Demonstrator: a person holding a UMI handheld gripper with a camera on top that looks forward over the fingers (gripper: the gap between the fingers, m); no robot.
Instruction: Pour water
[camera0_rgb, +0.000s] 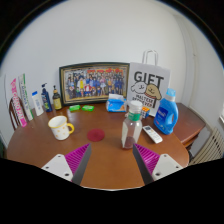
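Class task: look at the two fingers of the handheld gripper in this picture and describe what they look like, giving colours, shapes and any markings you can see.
The gripper shows two pale grey, wedge-shaped fingers tapering forward. Each carries a magenta pad with a fine ribbed texture on its inner face. No cables, labels or sleeves are visible.

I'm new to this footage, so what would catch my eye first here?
A clear water bottle with a red-banded label stands on the round wooden table, just ahead of the open claw. Left of it sits a white mug. Beyond them, a framed group photo and a white GIFT bag lean against the wall, a blue detergent bottle beside them.
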